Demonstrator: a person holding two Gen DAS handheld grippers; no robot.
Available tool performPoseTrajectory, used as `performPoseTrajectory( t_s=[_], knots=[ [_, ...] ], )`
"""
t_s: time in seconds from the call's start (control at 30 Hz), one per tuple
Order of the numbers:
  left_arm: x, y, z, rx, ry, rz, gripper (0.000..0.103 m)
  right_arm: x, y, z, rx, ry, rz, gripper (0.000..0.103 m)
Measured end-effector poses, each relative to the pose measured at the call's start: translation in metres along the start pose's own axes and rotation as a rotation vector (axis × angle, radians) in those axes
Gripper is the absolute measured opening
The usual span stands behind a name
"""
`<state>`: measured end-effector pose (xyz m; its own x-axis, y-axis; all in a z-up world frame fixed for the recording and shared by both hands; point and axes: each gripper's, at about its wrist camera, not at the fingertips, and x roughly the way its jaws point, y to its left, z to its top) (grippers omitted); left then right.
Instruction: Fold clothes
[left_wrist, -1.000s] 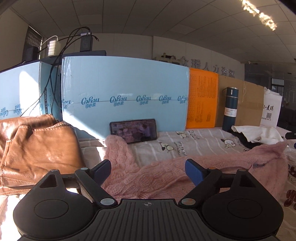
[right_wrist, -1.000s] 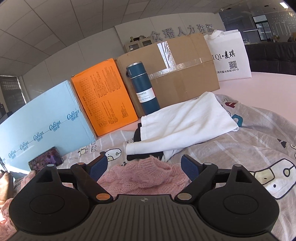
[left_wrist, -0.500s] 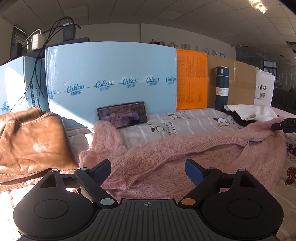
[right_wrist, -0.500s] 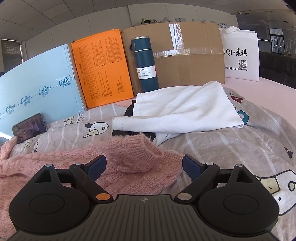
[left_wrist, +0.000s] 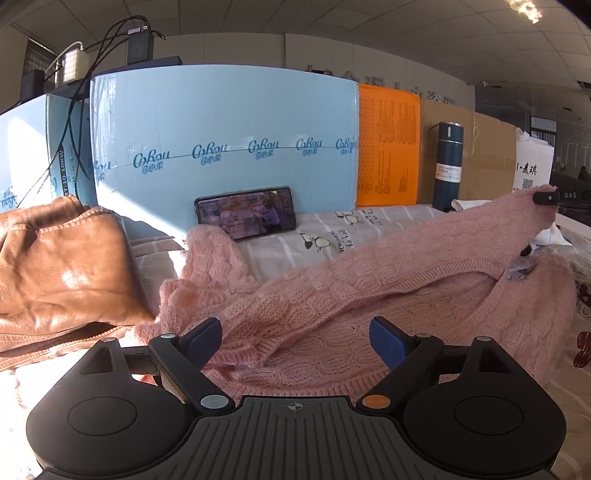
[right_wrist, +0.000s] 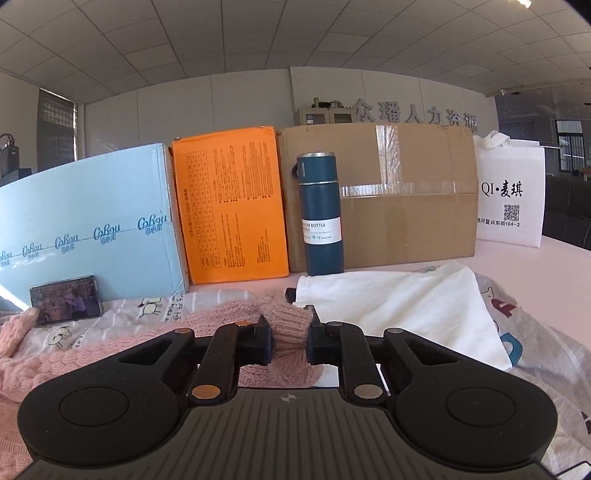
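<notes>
On the printed bedsheet (right_wrist: 535, 354), right tongs (right_wrist: 290, 334) close on the pink sweater (left_wrist: 332, 306) cuff; left tongs (left_wrist: 295, 334) gape.

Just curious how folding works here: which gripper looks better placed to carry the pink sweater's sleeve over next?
Probably the right gripper: its jaws are closing on the pink sweater cuff, already lifted. The left gripper hovers open, holding nothing.

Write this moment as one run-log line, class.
right gripper: closing on pink sweater cuff, lifted | left gripper: open, over sweater
</notes>
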<state>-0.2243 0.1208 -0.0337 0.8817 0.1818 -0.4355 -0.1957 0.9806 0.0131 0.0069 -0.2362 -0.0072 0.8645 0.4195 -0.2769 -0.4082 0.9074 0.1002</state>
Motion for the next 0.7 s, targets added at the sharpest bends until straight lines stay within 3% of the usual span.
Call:
performPoseTrajectory(
  t_s=[0.07, 0.2, 0.27, 0.3, 0.37, 0.43, 0.5, 0.7],
  knots=[
    [0.002, 0.001, 0.000, -0.001, 0.010, 0.005, 0.090, 0.011, -0.001, 0.003, -0.003, 0.015, -0.031, 0.015],
    [-0.003, 0.003, 0.001, -0.010, -0.011, 0.024, 0.090, 0.049, -0.006, -0.014, 0.010, 0.161, -0.130, 0.024],
    [-0.010, 0.009, 0.003, -0.025, -0.041, 0.044, 0.090, 0.054, -0.010, -0.019, 0.035, 0.176, -0.190, 0.045],
    [-0.016, 0.013, 0.004, -0.034, -0.058, 0.056, 0.090, 0.052, -0.013, -0.018, 0.055, 0.167, -0.200, 0.050],
    [-0.029, 0.023, 0.004, -0.053, -0.092, 0.073, 0.089, 0.041, -0.022, -0.014, 0.116, 0.140, -0.213, 0.071],
    [-0.045, 0.029, 0.003, -0.071, -0.120, 0.036, 0.089, 0.026, -0.032, -0.011, 0.182, 0.111, -0.237, 0.077],
    [-0.056, 0.029, 0.001, -0.078, -0.129, -0.009, 0.089, 0.012, -0.040, -0.012, 0.240, 0.105, -0.253, 0.080],
    [-0.054, -0.004, -0.008, -0.040, -0.046, -0.139, 0.090, -0.018, -0.056, -0.028, 0.388, 0.156, -0.257, 0.081]
  ],
)
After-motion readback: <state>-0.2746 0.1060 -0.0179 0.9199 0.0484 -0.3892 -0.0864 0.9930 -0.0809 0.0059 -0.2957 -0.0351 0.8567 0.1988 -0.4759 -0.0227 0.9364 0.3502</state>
